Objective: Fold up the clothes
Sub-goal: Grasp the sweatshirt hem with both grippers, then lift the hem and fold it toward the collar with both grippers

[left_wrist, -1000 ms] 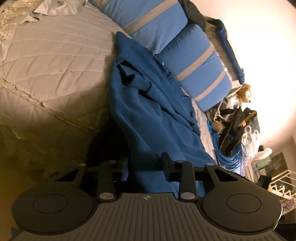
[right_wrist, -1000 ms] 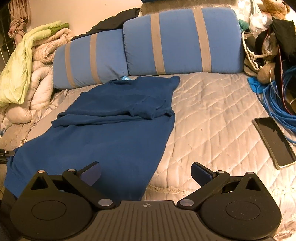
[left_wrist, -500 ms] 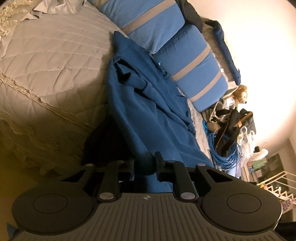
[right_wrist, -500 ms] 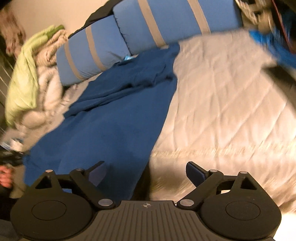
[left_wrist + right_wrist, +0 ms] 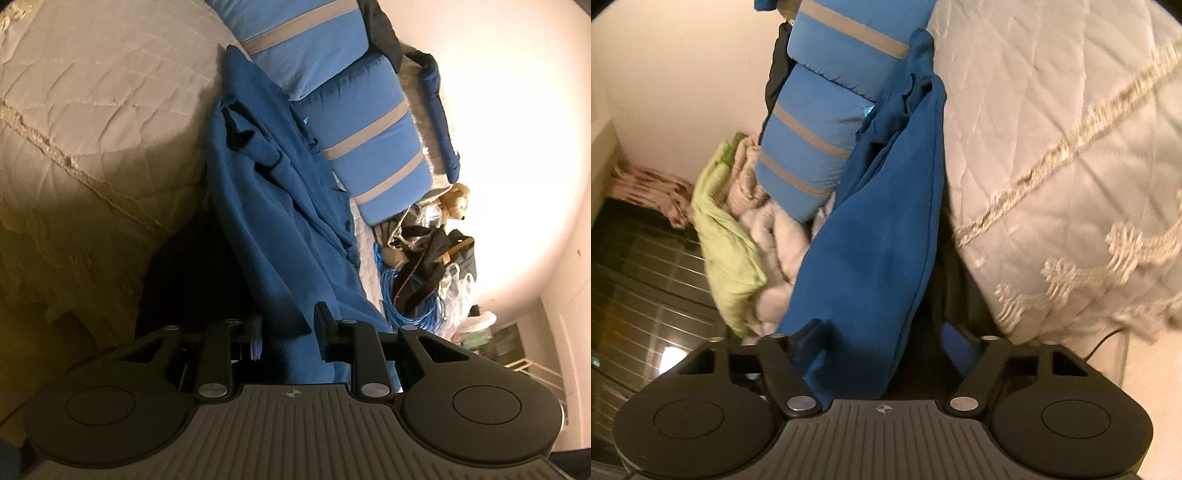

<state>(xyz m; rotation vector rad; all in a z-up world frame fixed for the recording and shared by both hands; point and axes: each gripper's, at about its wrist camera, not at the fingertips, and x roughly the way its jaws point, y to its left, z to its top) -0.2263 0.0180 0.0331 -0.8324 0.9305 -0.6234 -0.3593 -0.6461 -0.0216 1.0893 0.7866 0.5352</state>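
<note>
left claw [image 5: 287, 334] parted round blue garment [image 5: 280, 221] hem | right claw [image 5: 882, 343] spread wide — cloth between | garment runs lengthwise away toward pillows [image 5: 369, 122]

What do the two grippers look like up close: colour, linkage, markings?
Both match: left gripper and right gripper have a grey ribbed deck with a small crosshair mark, flanked by two round black discs. Black linkage bars with silver pivot screws carry the black fingers; the pads look blue on the right one. No cables or sleeves are visible.

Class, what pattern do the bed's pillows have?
The pillows are blue with grey stripes, clearest in the left wrist view.
</note>
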